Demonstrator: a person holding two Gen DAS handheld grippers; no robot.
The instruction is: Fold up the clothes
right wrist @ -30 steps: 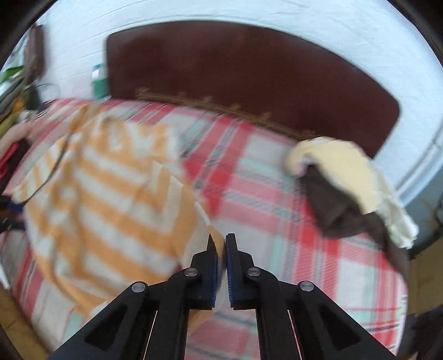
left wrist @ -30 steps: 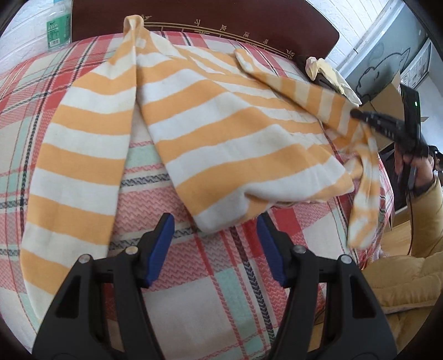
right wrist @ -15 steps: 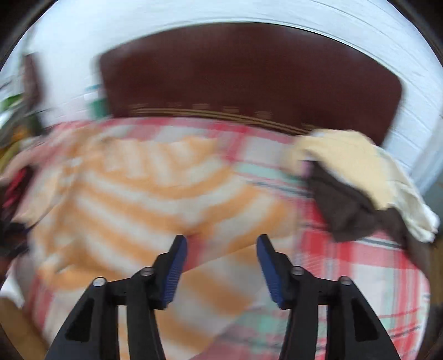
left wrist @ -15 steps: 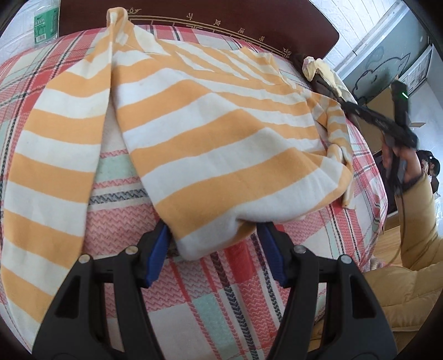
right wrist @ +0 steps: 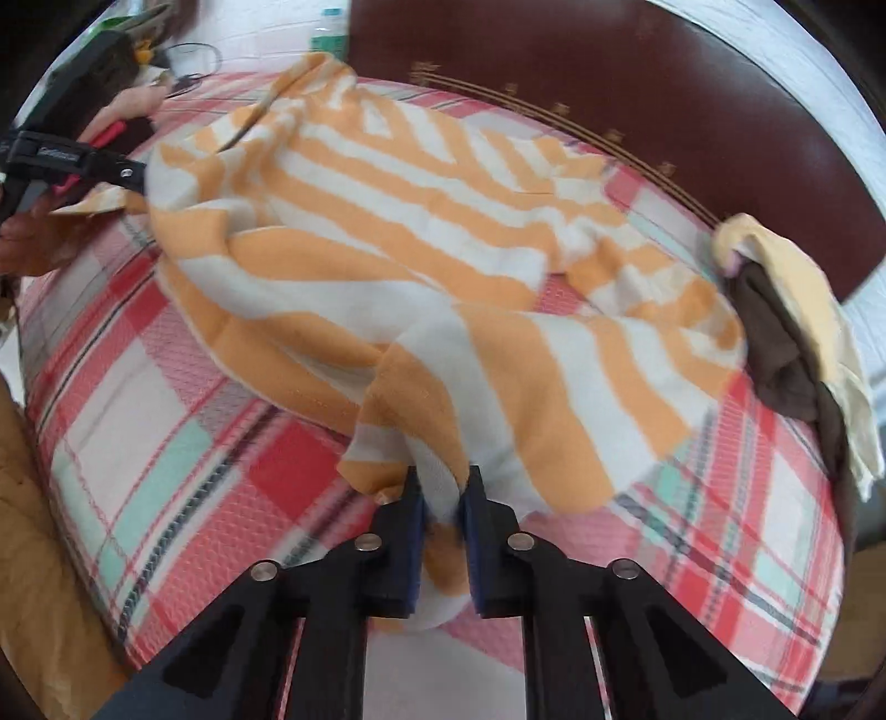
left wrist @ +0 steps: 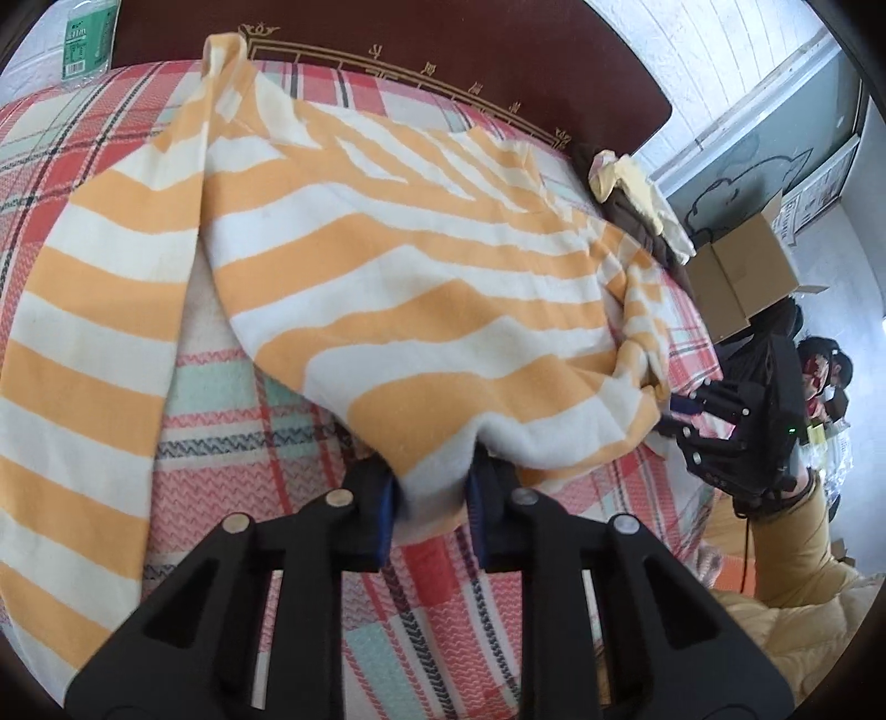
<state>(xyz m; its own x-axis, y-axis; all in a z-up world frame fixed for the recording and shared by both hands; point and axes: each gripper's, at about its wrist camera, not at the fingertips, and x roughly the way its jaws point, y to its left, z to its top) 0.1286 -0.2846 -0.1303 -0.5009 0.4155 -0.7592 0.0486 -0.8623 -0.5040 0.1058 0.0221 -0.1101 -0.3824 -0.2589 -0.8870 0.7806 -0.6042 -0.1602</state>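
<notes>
While pinched at two hem bunches by left gripper (left wrist: 431, 493) and right gripper (right wrist: 442, 501), striped garment (left wrist: 387, 266): soft, limp, light, sagging between; best held at edges

A plaid bedspread (left wrist: 310, 399) – red, white and mint – is spread before a dark brown headboard (left wrist: 443, 50). A cardboard box (left wrist: 742, 282) is seen beyond the bed; a green packet (left wrist: 86, 36) is propped near the headboard.

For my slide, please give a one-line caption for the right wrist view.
Right gripper pinches the hem of an orange-striped garment on a plaid bed cover.
</notes>
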